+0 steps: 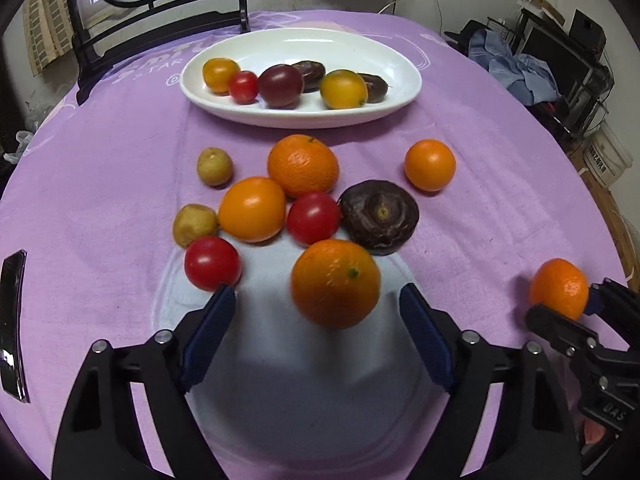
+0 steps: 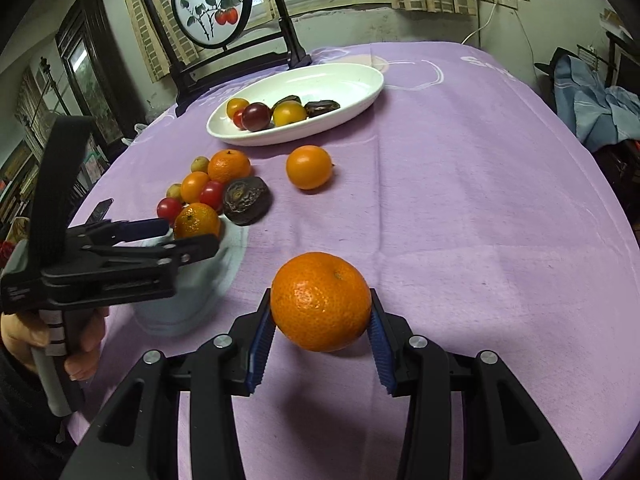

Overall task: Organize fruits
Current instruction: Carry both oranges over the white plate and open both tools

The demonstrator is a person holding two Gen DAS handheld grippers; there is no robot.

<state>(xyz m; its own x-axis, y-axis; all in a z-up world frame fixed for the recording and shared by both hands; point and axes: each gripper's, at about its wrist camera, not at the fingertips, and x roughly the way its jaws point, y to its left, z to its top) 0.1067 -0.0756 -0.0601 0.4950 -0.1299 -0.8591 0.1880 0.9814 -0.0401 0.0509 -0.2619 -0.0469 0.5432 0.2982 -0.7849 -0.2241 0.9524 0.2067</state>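
Observation:
My right gripper (image 2: 320,312) is shut on a mandarin (image 2: 321,301) and holds it just above the purple cloth; it also shows in the left wrist view (image 1: 559,288). My left gripper (image 1: 318,300) is open, its jaws either side of another mandarin (image 1: 335,283) at the near edge of the fruit pile. The pile holds oranges (image 1: 303,165), red tomatoes (image 1: 313,218), small yellowish fruits (image 1: 215,166) and a dark wrinkled fruit (image 1: 379,217). A lone orange (image 1: 429,165) lies to the right. A white oval plate (image 1: 304,118) behind holds several small fruits.
A black-framed round screen with a painted picture (image 2: 211,2) stands at the table's far edge behind the plate. A dark phone (image 1: 13,324) lies on the cloth at the left. Clothes and shelves (image 1: 532,72) stand beyond the table's right side.

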